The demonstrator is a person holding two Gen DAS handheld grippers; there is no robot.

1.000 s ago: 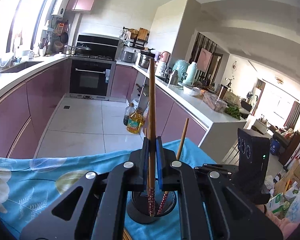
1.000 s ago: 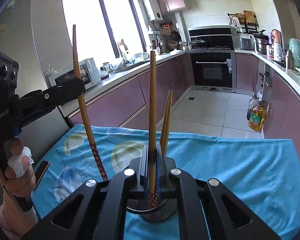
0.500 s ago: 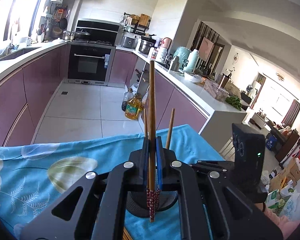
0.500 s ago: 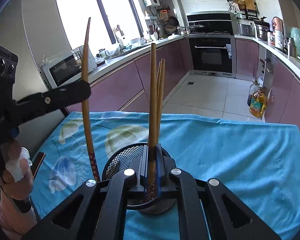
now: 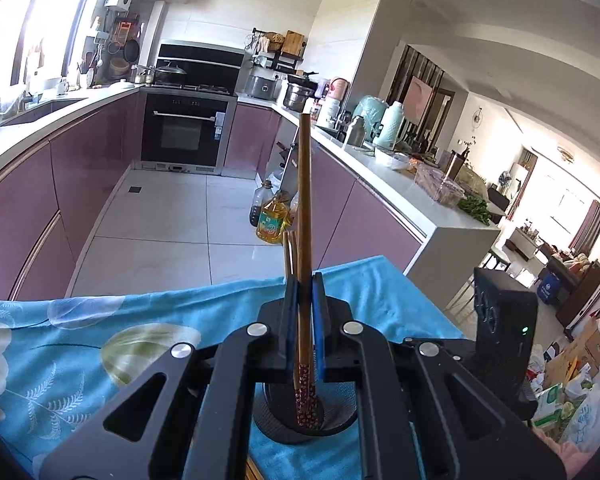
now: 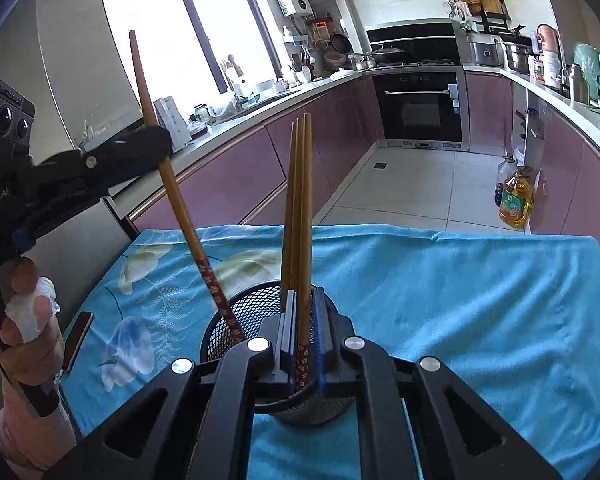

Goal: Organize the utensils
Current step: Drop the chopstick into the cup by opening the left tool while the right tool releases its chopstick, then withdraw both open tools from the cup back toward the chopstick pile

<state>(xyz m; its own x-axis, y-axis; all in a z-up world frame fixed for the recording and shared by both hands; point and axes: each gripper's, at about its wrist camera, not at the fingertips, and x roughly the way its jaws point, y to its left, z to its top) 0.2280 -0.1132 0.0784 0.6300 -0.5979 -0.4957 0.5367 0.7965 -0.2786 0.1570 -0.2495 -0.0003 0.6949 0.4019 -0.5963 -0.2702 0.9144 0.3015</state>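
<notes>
Left tongs (image 5: 305, 312): clamped on one chopstick (image 5: 305, 216), tip inside mesh holder (image 6: 236, 312).
Right tongs (image 6: 305, 322): clamped on another chopstick (image 6: 306, 208), in holder.
Done: two chopsticks (image 6: 290, 208) already standing in it.
Left: release both.

Left gripper (image 5: 305, 320): jaws clamped tight, pointing forward and downward, reaching in from scene left. Right gripper (image 6: 303, 336): jaws pinched tight, same downward tilt. Person's left hand (image 6: 24, 336) wraps handle at near left.
</notes>
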